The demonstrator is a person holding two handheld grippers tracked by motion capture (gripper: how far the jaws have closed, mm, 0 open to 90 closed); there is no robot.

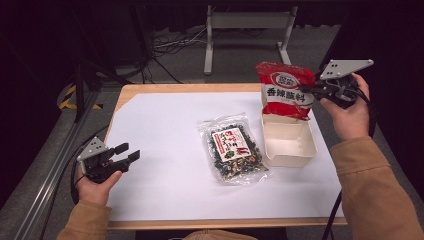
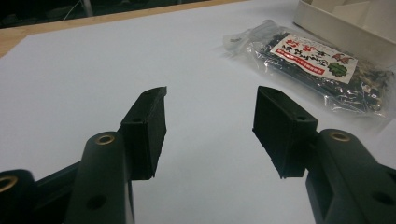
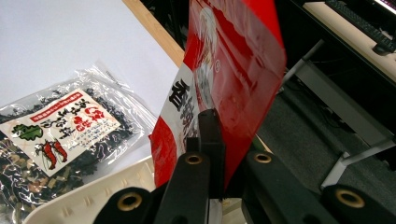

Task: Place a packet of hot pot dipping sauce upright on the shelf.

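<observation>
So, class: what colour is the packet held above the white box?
Red, with a white band bearing black characters; the high view shows it best.

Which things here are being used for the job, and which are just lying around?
In use:
- red packet, pinched in the right gripper
- white box, right under the packet

Lying about:
- clear bag of dried bits, flat on the white sheet
- left gripper, open and holding nothing

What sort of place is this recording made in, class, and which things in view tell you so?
Probably a lab or workshop set up for recording, not a kitchen. A wooden table covered with a white sheet stands on grey carpet, loose cables trail across the floor behind it, and a metal frame stands beyond.
</observation>
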